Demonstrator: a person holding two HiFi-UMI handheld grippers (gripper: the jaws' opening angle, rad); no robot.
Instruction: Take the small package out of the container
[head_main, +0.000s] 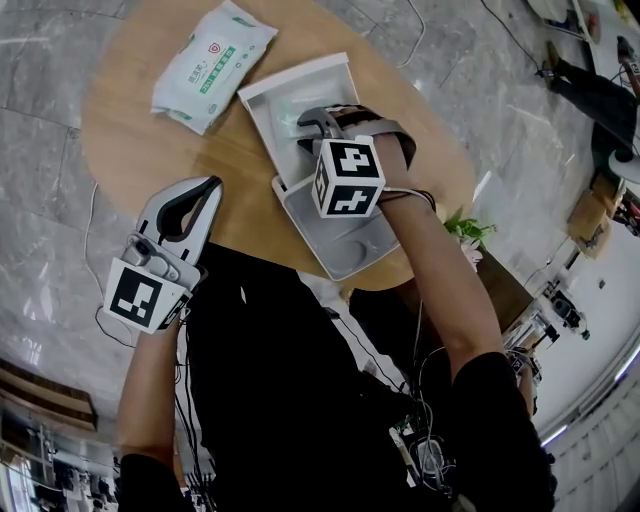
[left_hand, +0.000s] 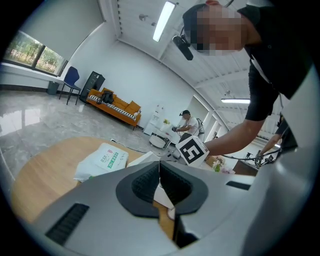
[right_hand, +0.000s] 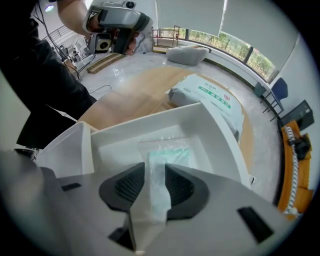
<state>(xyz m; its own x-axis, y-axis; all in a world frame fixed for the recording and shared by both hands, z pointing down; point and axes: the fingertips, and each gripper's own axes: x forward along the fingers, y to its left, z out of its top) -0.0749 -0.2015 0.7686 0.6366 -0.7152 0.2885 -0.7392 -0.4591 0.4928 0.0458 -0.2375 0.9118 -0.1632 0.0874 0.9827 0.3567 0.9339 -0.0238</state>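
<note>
The small package (right_hand: 167, 150), a clear plastic bag with pale green contents, lies inside the white container (right_hand: 200, 112) on the round wooden table (head_main: 130, 140). My right gripper (right_hand: 155, 172) reaches down into the container (head_main: 300, 85). Its pads stand apart with the near end of the bag between them, and I see no squeeze on the bag. In the head view the right gripper (head_main: 312, 125) covers most of the container's inside. My left gripper (head_main: 200, 195) hovers at the table's near left edge, away from the container. Its jaws (left_hand: 160, 167) are shut, with nothing held.
A white and green pack of wet wipes (head_main: 213, 65) lies on the table beyond the container, at the far left. A second white tray part (head_main: 350, 245) sits against the container on the near side, partly over the table edge. A small plant (head_main: 465, 228) stands to the right.
</note>
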